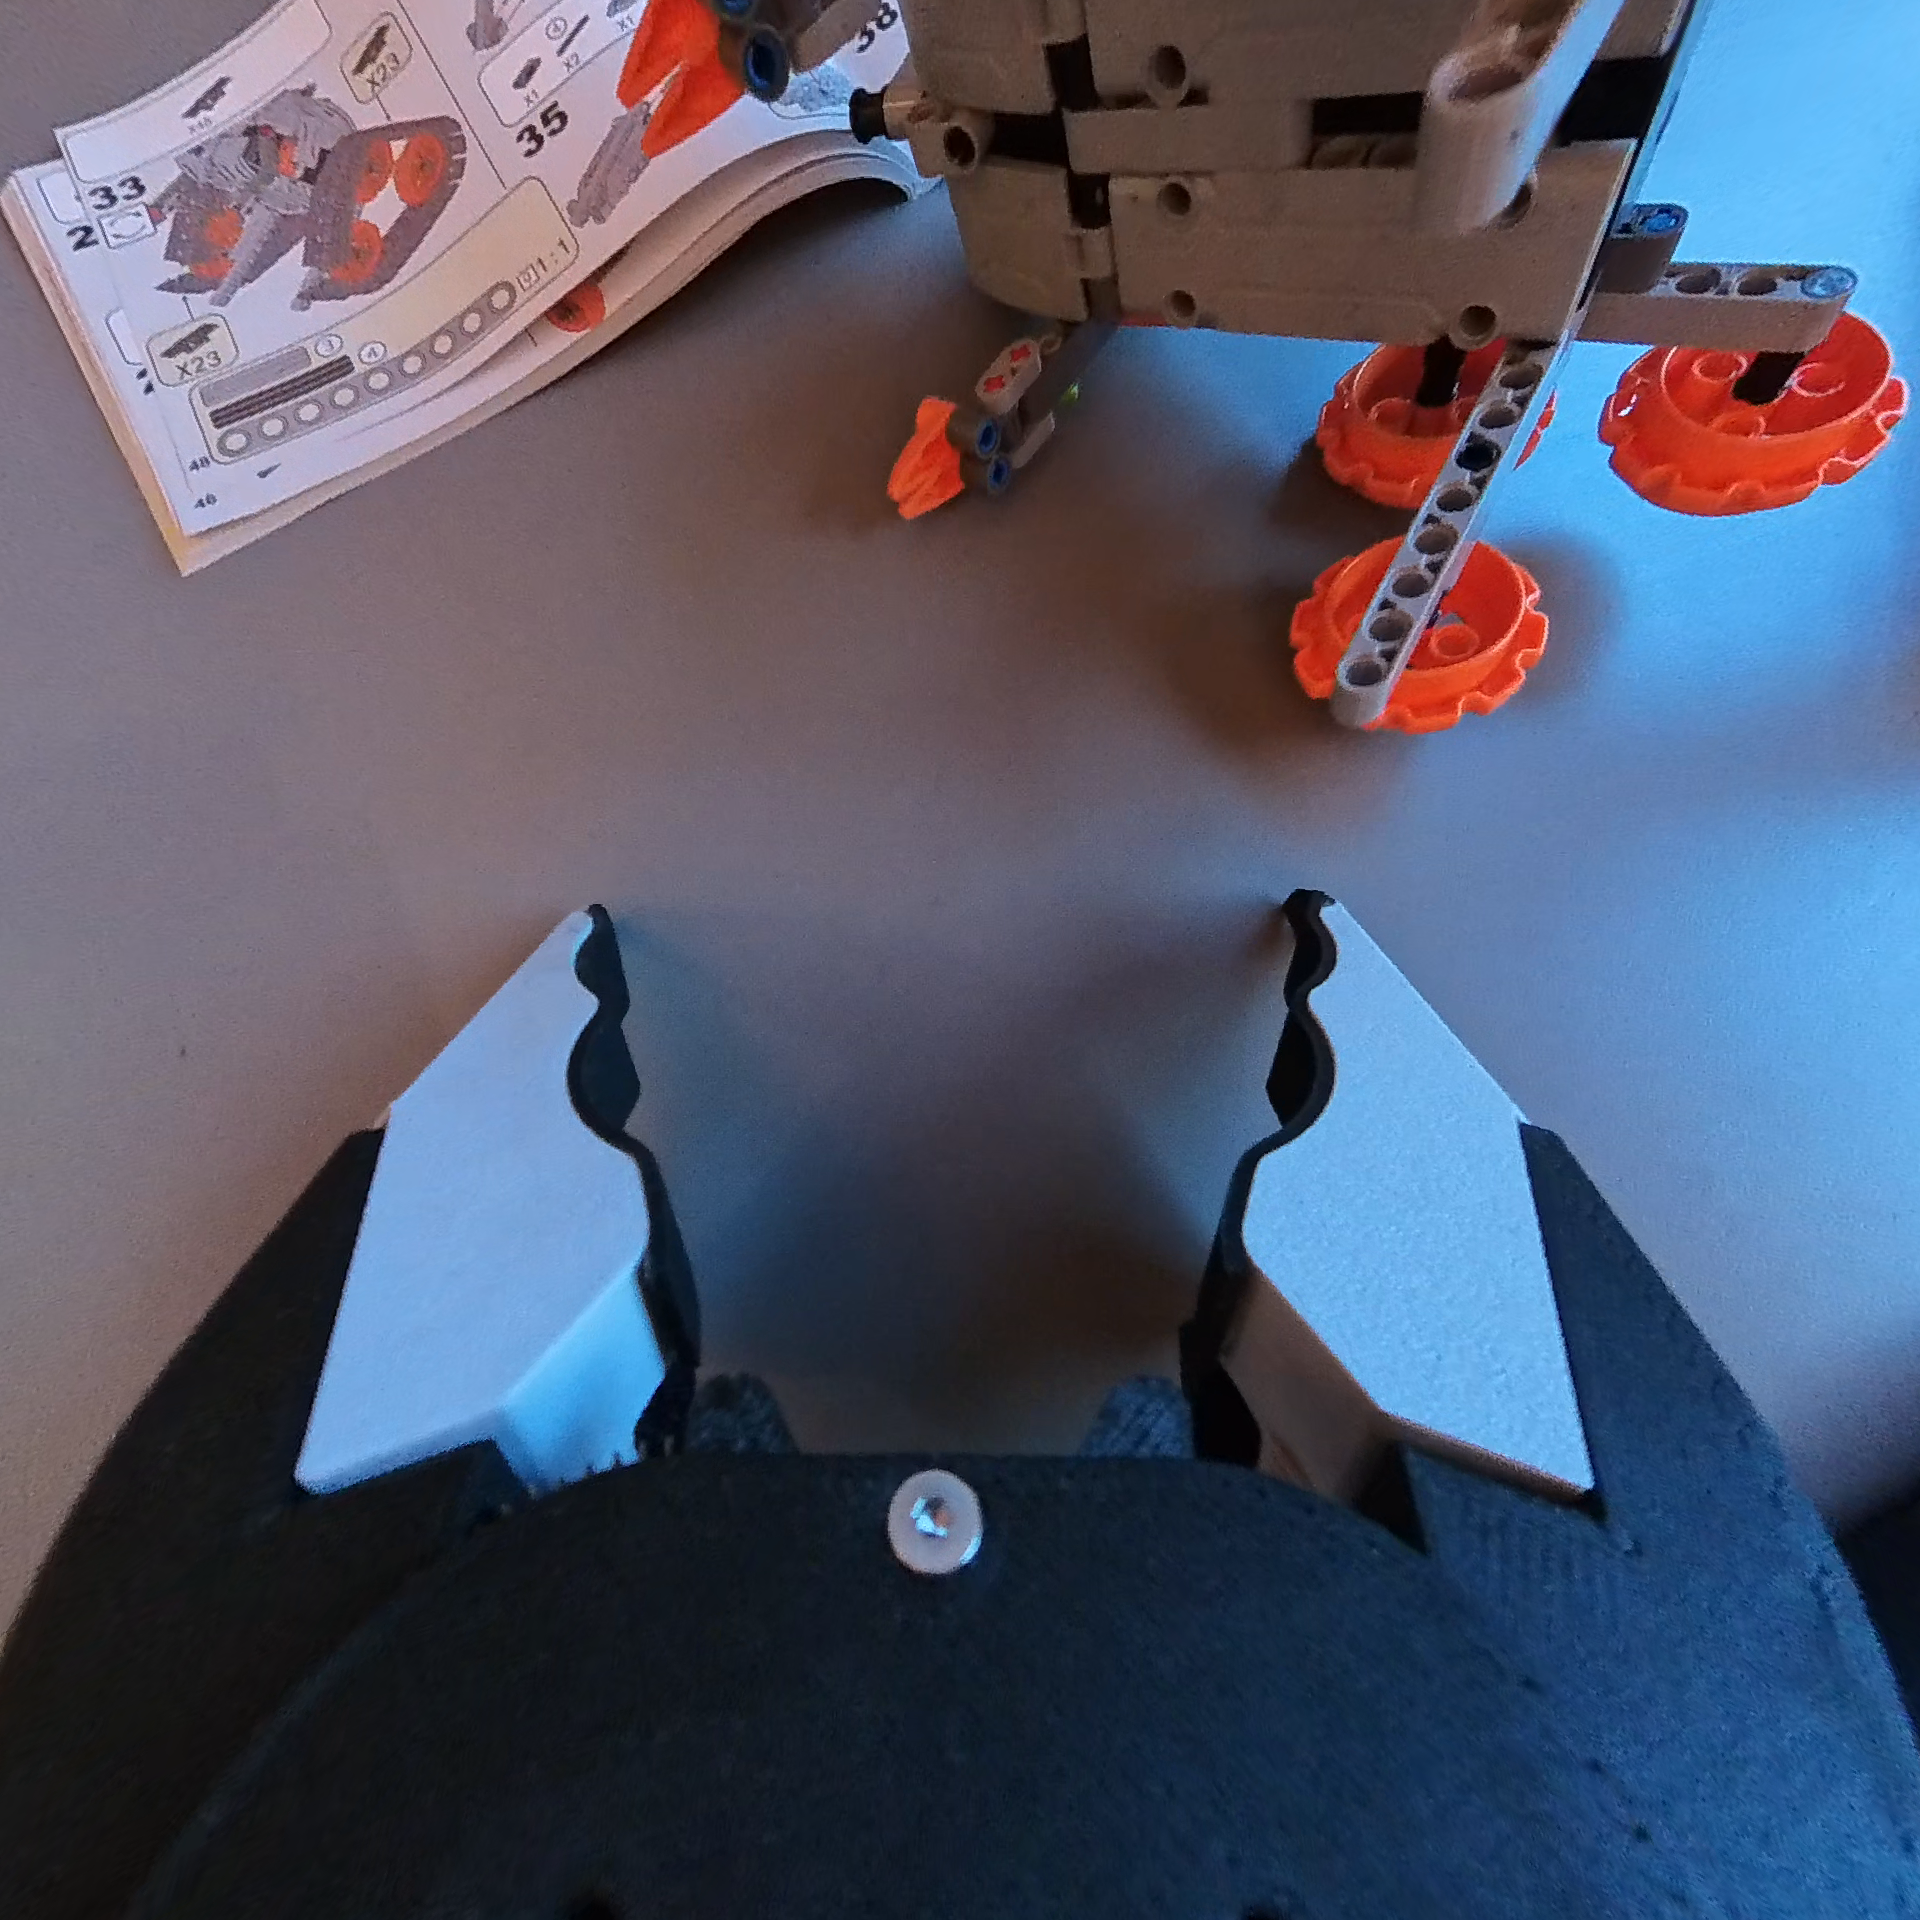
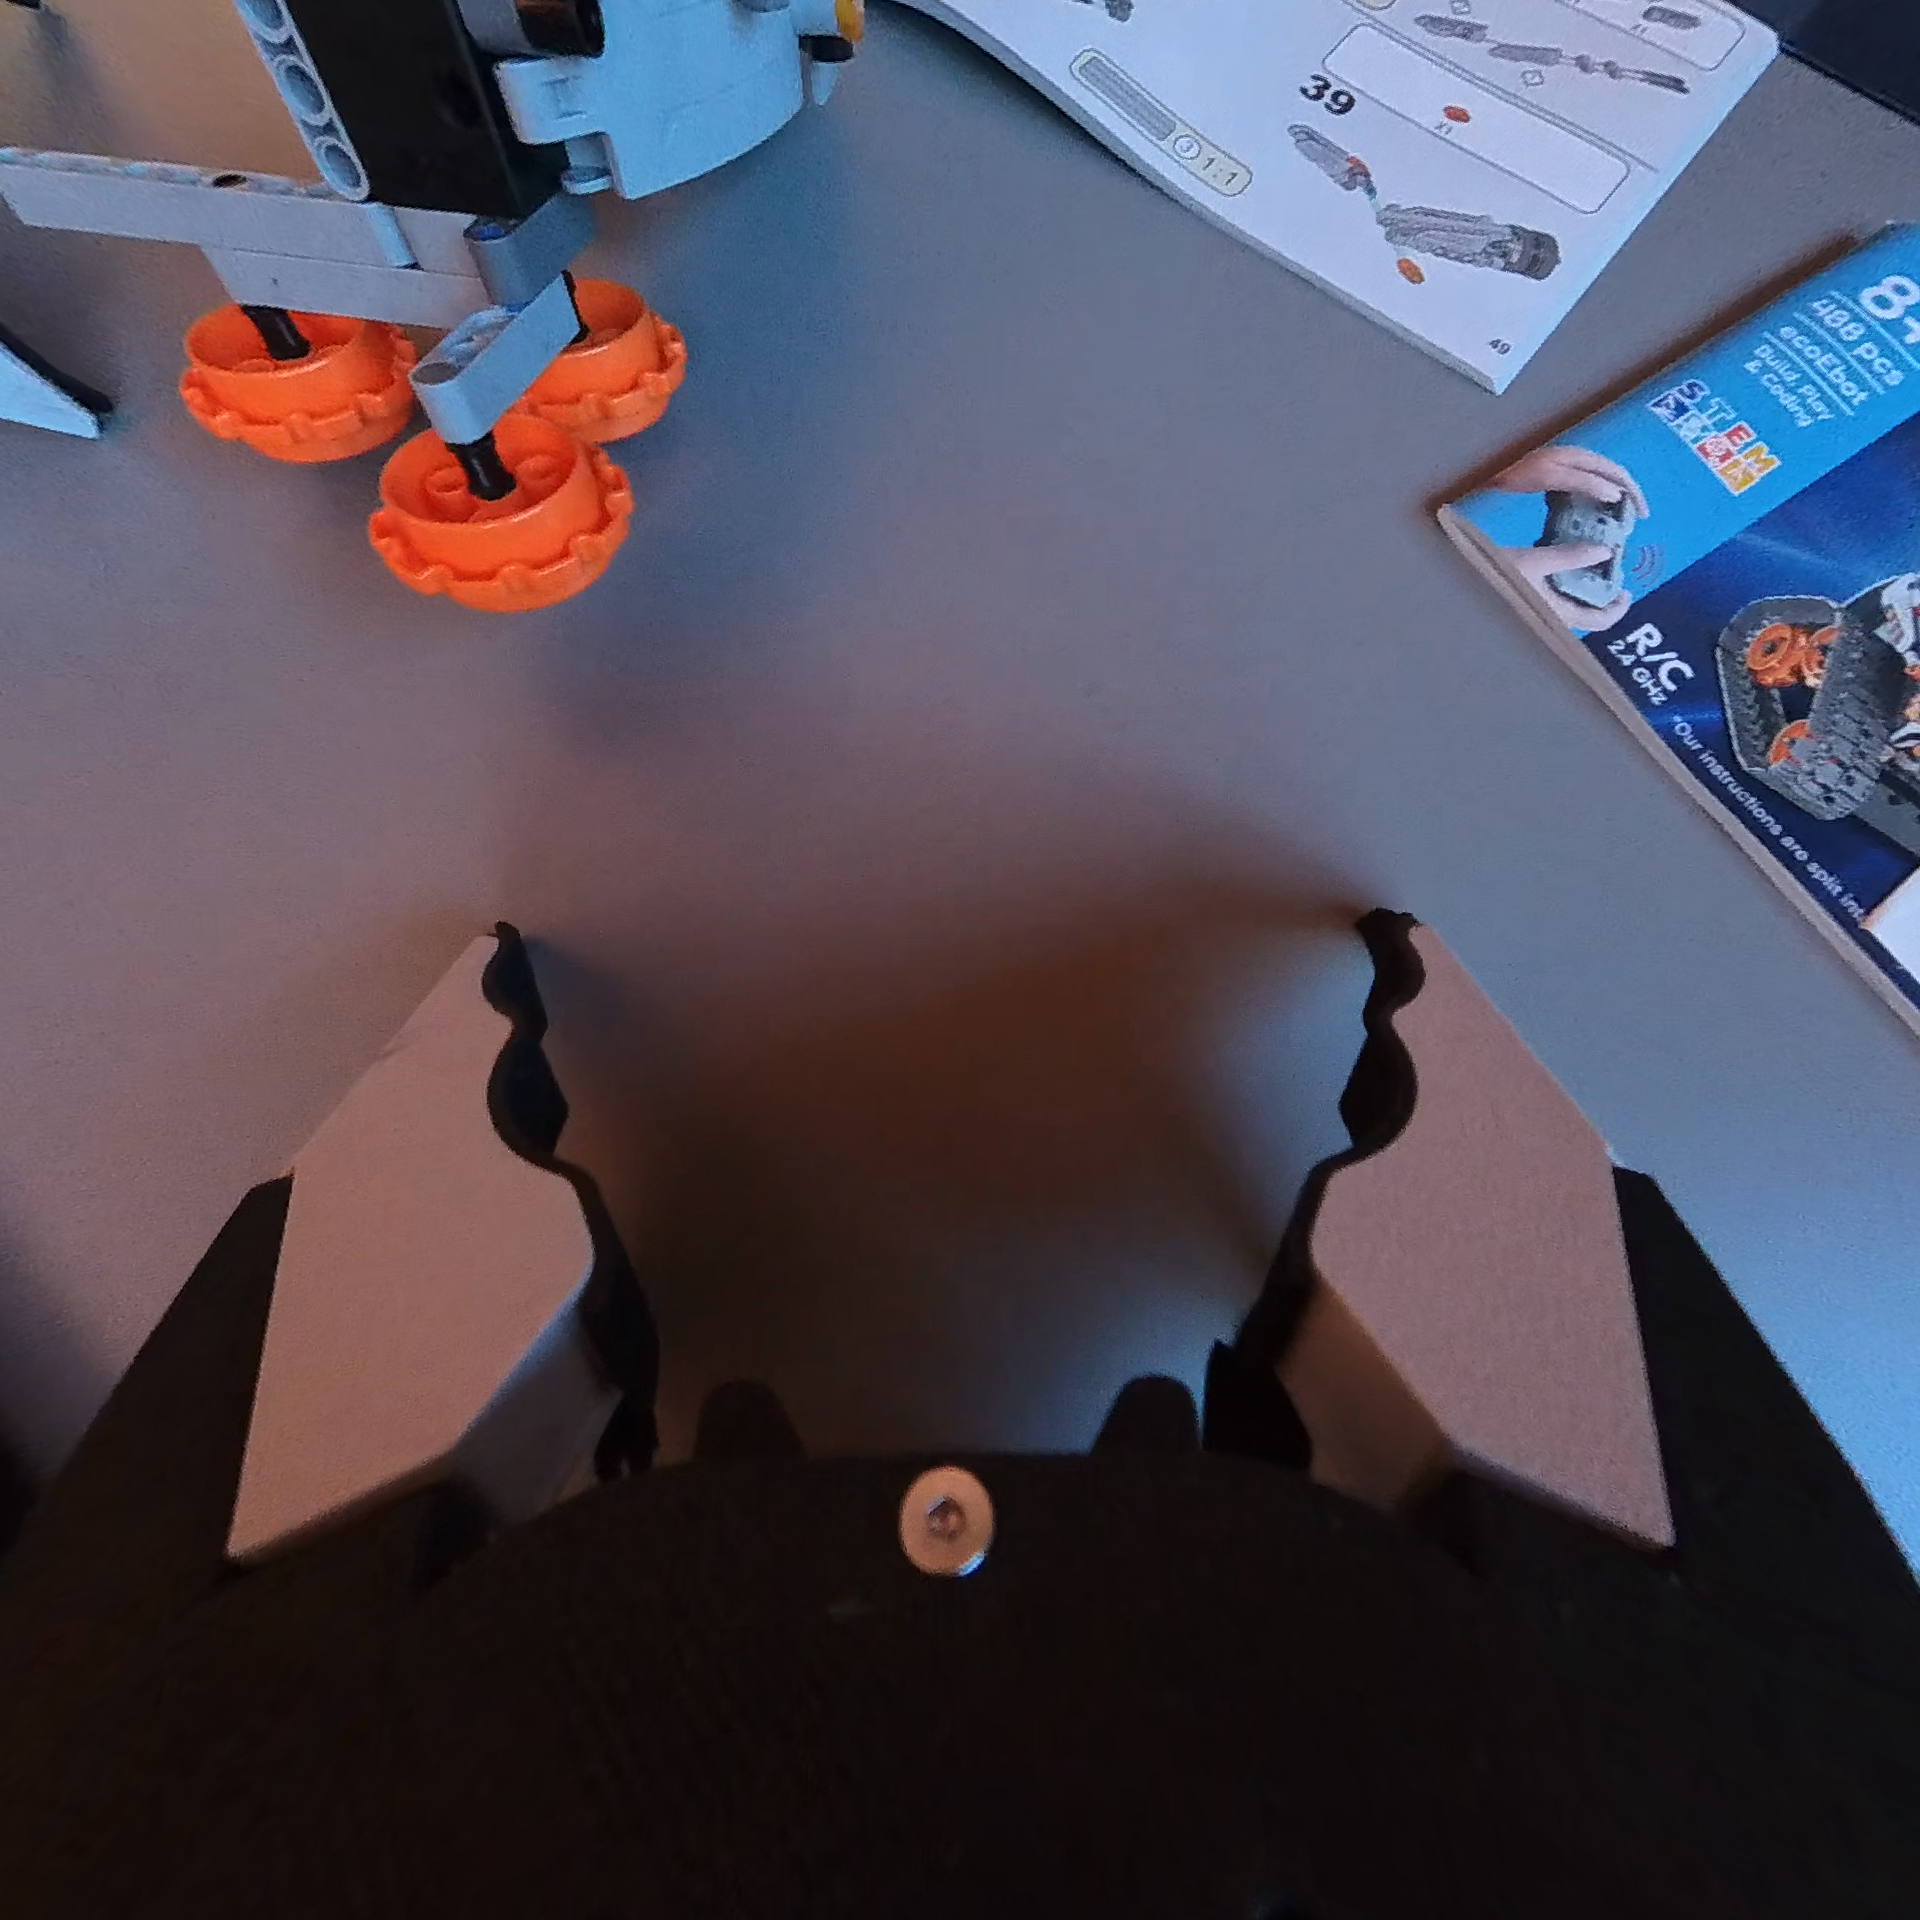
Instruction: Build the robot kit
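My left gripper (image 1: 951, 904) is open and empty above the bare grey table (image 1: 727, 727). Ahead of it stands a grey brick-built model (image 1: 1247, 177) with orange toothed wheels (image 1: 1418, 634) on black axles and a long holed beam (image 1: 1444, 530). A small grey arm piece with an orange claw (image 1: 925, 473) hangs from the model's left side. My right gripper (image 2: 951, 925) is open and empty above the table (image 2: 987, 623). The same model (image 2: 447, 135) is at its upper left, with three orange wheels (image 2: 499, 509) on the table.
An open instruction booklet (image 1: 312, 270) lies at the left wrist view's upper left and also at the top right of the right wrist view (image 2: 1382, 156). A blue printed box (image 2: 1766, 623) lies at the right edge of the right wrist view.
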Motion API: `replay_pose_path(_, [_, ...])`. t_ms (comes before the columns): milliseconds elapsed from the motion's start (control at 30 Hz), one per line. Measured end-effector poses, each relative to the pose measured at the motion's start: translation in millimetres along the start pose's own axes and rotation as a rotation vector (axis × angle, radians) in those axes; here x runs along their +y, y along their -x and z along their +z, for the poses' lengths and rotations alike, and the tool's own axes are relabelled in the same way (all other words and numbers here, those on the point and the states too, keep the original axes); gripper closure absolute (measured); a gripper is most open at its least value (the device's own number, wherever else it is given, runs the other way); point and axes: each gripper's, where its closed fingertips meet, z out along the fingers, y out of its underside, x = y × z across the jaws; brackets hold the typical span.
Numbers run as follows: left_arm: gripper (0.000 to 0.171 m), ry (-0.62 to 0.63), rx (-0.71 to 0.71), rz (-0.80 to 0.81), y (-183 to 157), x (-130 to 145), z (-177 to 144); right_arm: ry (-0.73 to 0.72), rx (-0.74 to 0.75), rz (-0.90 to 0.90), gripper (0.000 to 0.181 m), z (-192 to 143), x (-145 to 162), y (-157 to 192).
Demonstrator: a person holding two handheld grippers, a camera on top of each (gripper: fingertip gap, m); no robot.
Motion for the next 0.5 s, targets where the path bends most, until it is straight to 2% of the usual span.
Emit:
replay_pose_path(100, [0.039,0.007,-0.011,-0.007,-1.0,2.4,-1.2,-0.009,-0.015,0.0,0.033,-1.2,-0.7,1.8])
replay_pose_path(267, [0.04,0.008,-0.013,-0.016,-1.4,3.6,-2.4,-0.012,-0.048,-0.014,0.031,-2.9,0.3,7.9])
replay_pose_path(433, [0.034,0.007,-0.053,-0.025,2.5,5.9,-5.5,0.0,-0.004,-0.011,0.03,-2.5,2.3,3.4])
replay_pose_path(500, [0.039,0.012,-0.02,-0.026,-1.0,6.2,-4.5,-0.002,0.013,0.001,0.031,-4.3,3.6,2.7])
